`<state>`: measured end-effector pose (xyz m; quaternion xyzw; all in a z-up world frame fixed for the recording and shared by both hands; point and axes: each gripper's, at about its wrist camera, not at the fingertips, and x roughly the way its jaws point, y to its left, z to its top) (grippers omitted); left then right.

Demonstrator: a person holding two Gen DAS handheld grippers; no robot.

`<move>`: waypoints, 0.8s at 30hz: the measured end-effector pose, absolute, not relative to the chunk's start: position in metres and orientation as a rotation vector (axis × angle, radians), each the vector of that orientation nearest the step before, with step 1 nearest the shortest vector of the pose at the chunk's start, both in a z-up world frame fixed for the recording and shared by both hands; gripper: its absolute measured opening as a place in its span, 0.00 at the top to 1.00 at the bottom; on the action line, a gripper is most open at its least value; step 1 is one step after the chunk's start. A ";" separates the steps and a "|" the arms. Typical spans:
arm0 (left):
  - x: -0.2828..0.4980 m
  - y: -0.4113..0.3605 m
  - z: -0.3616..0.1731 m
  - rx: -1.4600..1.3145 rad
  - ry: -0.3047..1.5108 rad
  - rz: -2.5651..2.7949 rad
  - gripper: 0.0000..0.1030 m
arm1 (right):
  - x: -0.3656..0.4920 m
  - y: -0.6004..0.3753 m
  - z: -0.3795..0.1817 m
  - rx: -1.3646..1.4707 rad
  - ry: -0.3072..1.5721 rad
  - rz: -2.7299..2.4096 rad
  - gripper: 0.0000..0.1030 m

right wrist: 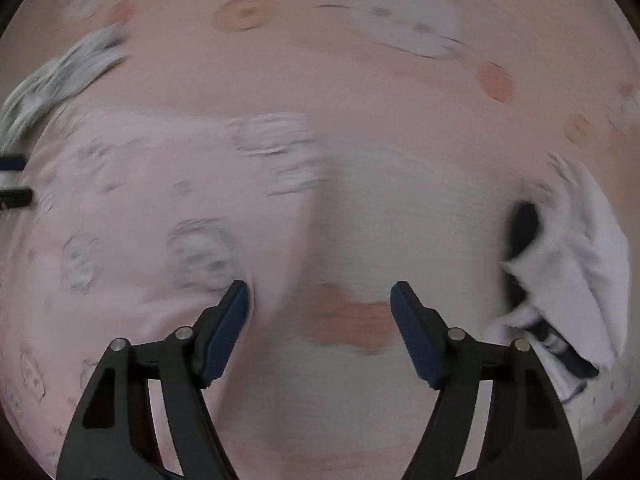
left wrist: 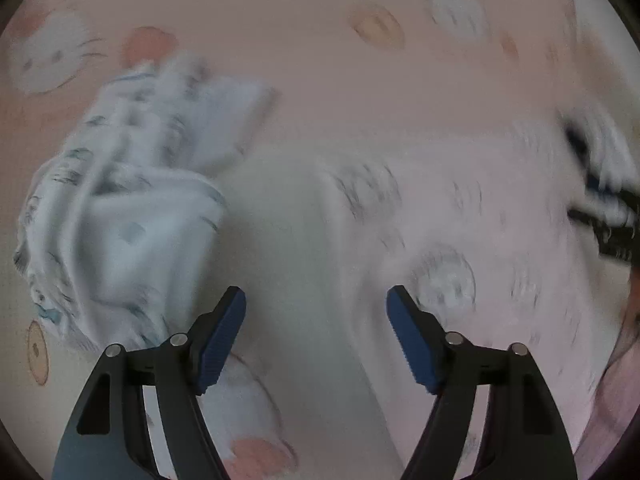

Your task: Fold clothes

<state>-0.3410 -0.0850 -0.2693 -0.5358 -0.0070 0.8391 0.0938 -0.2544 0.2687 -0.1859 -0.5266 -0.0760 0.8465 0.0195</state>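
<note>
1. Left wrist view: left gripper (left wrist: 316, 300) hangs over a pink bedsheet (left wrist: 280, 20) printed with cartoon cat faces, jaws spread wide, nothing between them.
2. A crumpled white patterned garment (left wrist: 120, 200) lies on the sheet to the left of the jaws, apart from them.
3. A pale pink printed garment (left wrist: 460, 220) lies spread flat ahead and to the right.
4. Right wrist view: right gripper (right wrist: 320, 300) has its jaws spread, empty; the left jaw sits at the pink garment's edge (right wrist: 140, 220).
5. A white and dark garment (right wrist: 572, 264) lies bunched at right.
6. Both views blurred.
</note>
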 end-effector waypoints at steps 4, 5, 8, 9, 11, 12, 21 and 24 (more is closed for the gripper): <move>-0.357 -0.058 -0.258 -1.453 0.058 2.545 0.27 | -0.273 0.256 -0.176 -1.513 -0.191 2.725 0.29; -0.361 -0.049 -0.263 -1.468 0.112 2.551 0.27 | -0.279 0.249 -0.176 -1.492 -0.206 2.751 0.29; -0.374 -0.047 -0.286 -1.585 0.203 2.541 0.26 | -0.290 0.239 -0.192 -1.522 -0.294 2.740 0.31; -0.375 -0.051 -0.285 -1.573 0.181 2.543 0.26 | -0.292 0.238 -0.202 -1.558 -0.334 2.712 0.29; -0.378 -0.063 -0.280 -1.578 0.164 2.573 0.26 | -0.296 0.248 -0.203 -1.551 -0.300 2.682 0.25; -0.379 -0.071 -0.276 -1.567 0.165 2.609 0.26 | -0.296 0.257 -0.201 -1.541 -0.280 2.648 0.25; -0.354 -0.042 -0.259 -1.490 0.143 2.541 0.26 | -0.274 0.230 -0.184 -1.616 -0.187 2.695 0.29; -0.328 -0.035 -0.268 -1.586 0.079 2.491 0.26 | -0.241 0.205 -0.181 -1.704 -0.148 2.673 0.29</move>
